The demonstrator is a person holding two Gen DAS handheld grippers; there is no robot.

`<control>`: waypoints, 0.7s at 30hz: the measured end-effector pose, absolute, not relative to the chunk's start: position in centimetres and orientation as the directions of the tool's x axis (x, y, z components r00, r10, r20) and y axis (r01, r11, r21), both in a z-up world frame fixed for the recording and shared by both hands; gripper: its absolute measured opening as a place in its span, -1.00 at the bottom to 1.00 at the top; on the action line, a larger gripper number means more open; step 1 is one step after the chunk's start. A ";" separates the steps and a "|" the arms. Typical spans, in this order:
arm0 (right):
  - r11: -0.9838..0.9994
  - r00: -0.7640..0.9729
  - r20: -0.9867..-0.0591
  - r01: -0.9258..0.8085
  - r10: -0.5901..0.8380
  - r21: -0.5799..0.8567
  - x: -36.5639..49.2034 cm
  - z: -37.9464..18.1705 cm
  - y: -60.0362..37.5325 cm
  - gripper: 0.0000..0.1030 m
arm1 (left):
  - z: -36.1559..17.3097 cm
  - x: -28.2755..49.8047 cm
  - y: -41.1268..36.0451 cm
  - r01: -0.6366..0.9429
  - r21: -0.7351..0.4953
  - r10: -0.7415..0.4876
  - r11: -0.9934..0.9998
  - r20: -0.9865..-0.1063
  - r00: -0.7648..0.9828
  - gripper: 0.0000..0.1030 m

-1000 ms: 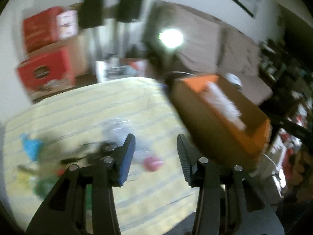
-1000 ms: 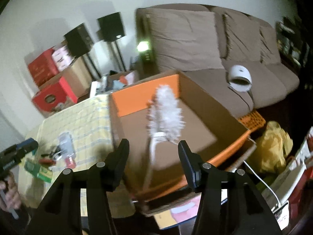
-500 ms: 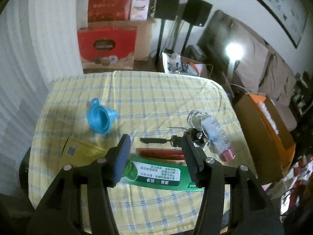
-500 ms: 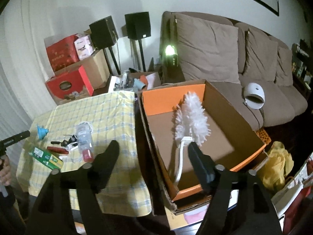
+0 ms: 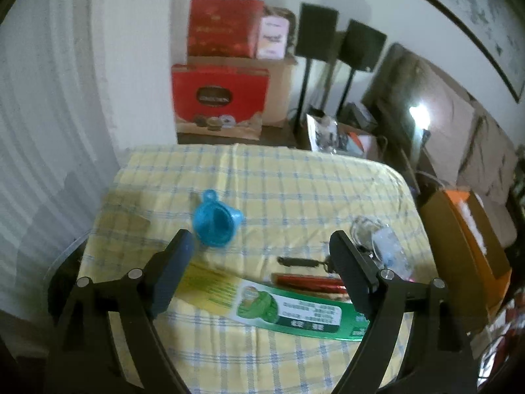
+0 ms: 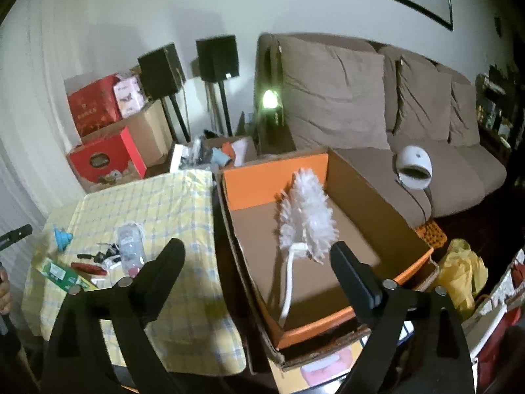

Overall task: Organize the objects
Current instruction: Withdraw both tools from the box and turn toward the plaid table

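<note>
On the yellow checked table (image 5: 295, 184) lie a blue funnel (image 5: 215, 223), a green carton (image 5: 288, 310), a red stick (image 5: 308, 279), a black tool (image 5: 300, 261) and a clear plastic bottle (image 5: 390, 249). My left gripper (image 5: 259, 271) hangs open above the green carton with nothing in it. In the right wrist view, my right gripper (image 6: 257, 272) stands open and empty above the near end of an orange-lined cardboard box (image 6: 387, 193). A white brush (image 6: 306, 216) lies inside the box.
Red gift boxes (image 5: 220, 98) and two black speakers on stands (image 5: 315, 34) are against the far wall. A brown sofa (image 6: 426, 151) with a white device (image 6: 413, 164) stands right of the box. A yellow bag (image 6: 462, 272) lies on the floor. A hand (image 6: 5, 290) shows at the left edge.
My left gripper swung from the box side to over the table and opened wider. My right gripper pulled back from the brush in the box and also opened wider.
</note>
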State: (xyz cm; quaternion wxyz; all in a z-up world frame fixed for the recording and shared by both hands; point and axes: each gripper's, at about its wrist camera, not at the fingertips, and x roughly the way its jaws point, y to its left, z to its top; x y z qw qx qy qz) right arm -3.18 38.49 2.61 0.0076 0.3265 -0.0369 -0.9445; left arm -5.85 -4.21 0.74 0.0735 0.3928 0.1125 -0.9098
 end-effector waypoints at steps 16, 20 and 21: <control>-0.902 -0.645 -0.630 0.301 -0.432 0.310 -5.4 -2.7 24.1 0.99 | -1.8 -5.3 -13.5 0.147 -0.178 0.034 -0.973 -0.739 -0.673 0.99; -0.837 -0.500 -0.671 0.338 -0.547 0.430 -6.4 -6.3 18.5 0.99 | -2.0 -4.5 -12.8 0.008 -0.138 0.098 -0.990 -0.745 -0.660 0.99; -0.834 -0.472 -0.689 0.357 -0.550 0.421 -6.4 -7.0 16.9 0.99 | -2.3 -4.3 -12.5 -0.026 -0.128 0.113 -0.991 -0.749 -0.653 0.99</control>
